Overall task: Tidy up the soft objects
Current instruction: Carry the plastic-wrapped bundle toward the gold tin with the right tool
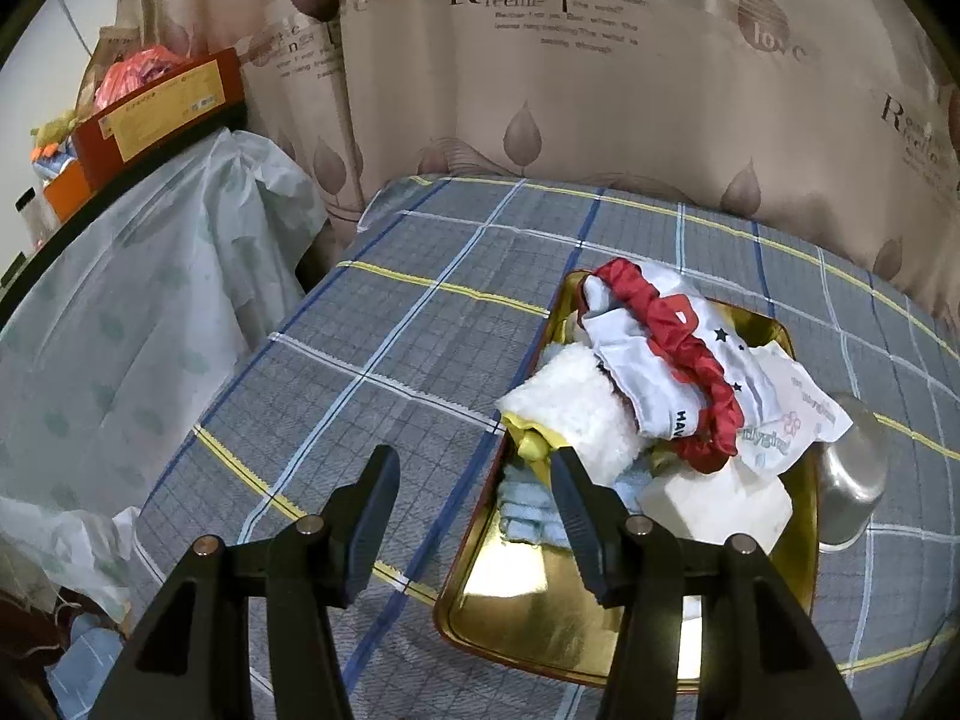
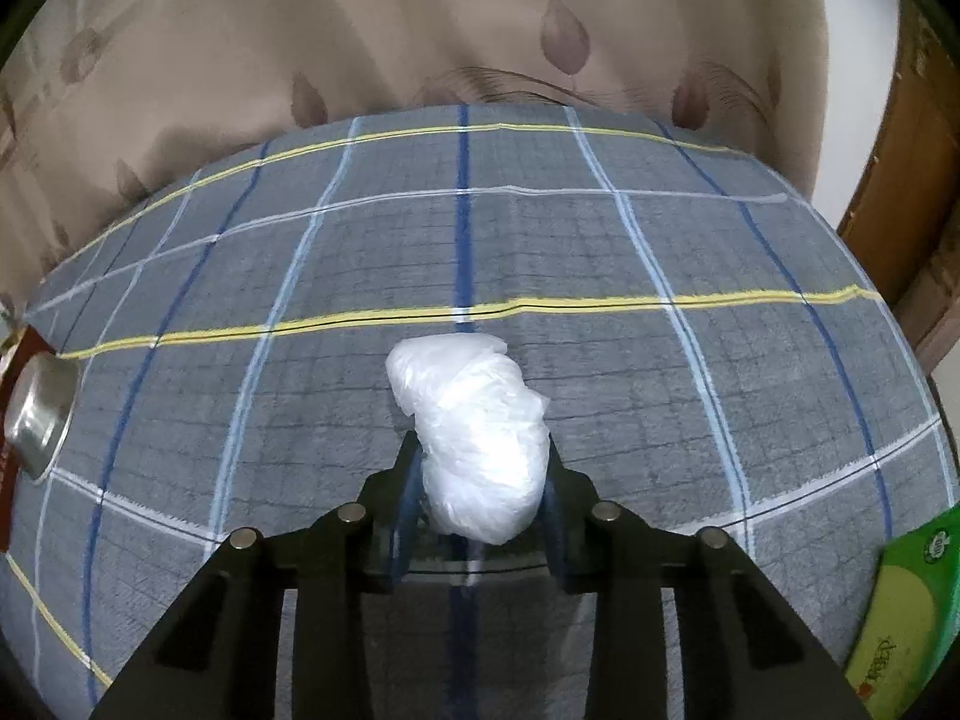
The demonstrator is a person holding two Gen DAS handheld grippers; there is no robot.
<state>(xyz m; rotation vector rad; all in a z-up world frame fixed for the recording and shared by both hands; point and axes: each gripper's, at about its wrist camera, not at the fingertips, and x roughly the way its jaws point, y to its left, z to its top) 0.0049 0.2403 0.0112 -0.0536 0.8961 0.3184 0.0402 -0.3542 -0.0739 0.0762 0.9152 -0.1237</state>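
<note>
A gold tray (image 1: 528, 618) lies on the grey plaid bedspread (image 1: 390, 330). Piled in it are a white fluffy cloth (image 1: 576, 414), a red scrunchie (image 1: 690, 360) on a white starred garment (image 1: 654, 396), a printed tissue pack (image 1: 798, 414), a light-blue towel (image 1: 528, 510) and a white block (image 1: 720, 504). My left gripper (image 1: 474, 462) hangs open over the tray's near left rim, holding nothing. In the right wrist view my right gripper (image 2: 483, 462) is shut on a crumpled white plastic bag (image 2: 474, 408) that rests on the bedspread (image 2: 660, 276).
A steel bowl (image 1: 852, 480) sits just right of the tray and also shows as the steel bowl (image 2: 39, 420) at the right view's left edge. A green box (image 2: 906, 618) lies at the lower right. A curtain (image 1: 600, 90) hangs behind the bed; plastic-covered furniture (image 1: 150, 300) stands left.
</note>
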